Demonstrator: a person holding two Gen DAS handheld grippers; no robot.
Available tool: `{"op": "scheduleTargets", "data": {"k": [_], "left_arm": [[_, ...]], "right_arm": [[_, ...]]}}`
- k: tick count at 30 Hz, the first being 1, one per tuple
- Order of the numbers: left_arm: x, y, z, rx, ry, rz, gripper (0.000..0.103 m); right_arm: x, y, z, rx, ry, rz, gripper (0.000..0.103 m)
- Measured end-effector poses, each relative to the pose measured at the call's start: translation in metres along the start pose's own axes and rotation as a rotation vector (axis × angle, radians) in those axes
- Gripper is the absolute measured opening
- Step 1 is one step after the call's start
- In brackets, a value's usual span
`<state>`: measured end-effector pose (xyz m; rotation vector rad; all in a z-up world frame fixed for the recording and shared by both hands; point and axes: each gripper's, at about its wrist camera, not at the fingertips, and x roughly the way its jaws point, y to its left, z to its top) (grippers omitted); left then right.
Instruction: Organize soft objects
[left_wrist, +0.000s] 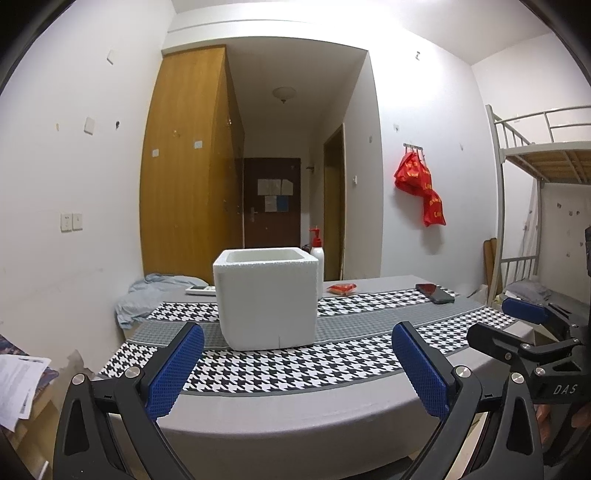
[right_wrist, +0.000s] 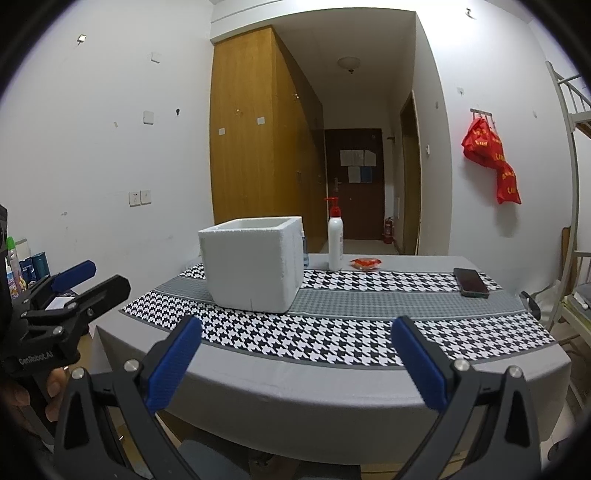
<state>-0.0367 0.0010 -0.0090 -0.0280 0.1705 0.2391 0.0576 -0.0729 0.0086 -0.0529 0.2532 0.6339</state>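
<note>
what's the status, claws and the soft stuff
Left claw open, empty. Right claw open, empty. Red packet untouched behind foam box. Nothing blocking.

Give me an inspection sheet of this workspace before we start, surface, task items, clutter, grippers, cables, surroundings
Surface: grey table with a black-and-white houndstooth runner.
Job's things: open white foam box standing on the runner; small red-orange soft packet behind it, near the far edge.
Clutter: white pump bottle with red top, dark phone lying flat, white remote-like item, crumpled light blue cloth at the far left corner.
Grippers: left gripper and right gripper both open, empty, at the near edge.
Cables: nothing seen.
Surroundings: wooden wardrobe, brown door, red bags hung on the wall, metal bunk bed.
</note>
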Motion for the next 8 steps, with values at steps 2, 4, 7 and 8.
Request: {"op": "scheduleTargets", "data": {"k": [2,4,7,8], "left_arm": [[0.0005,0.0000,-0.0007,0.000,0.004,-0.004,0.102],[0.0002,-0.0004,-0.0010,0.000,0.005,-0.009,0.102],[-0.0007,-0.0006,-0.0014,0.000,0.003,-0.013,0.102],[0.0004,-0.0005,0.0000,0.002,0.003,-0.013,0.102]], "right_arm": [[0.0002,0.0000,0.0002,0.001,0.001,0.001,0.103],[0.0015,-0.0002,0.0007,0.001,0.004,0.000,0.103],[0.0026,-0.0002,-0.0003,0.000,0.011,-0.001,0.103],[0.0024,-0.0001,-0.0005,-0.001,0.011,0.001,0.103]]}}
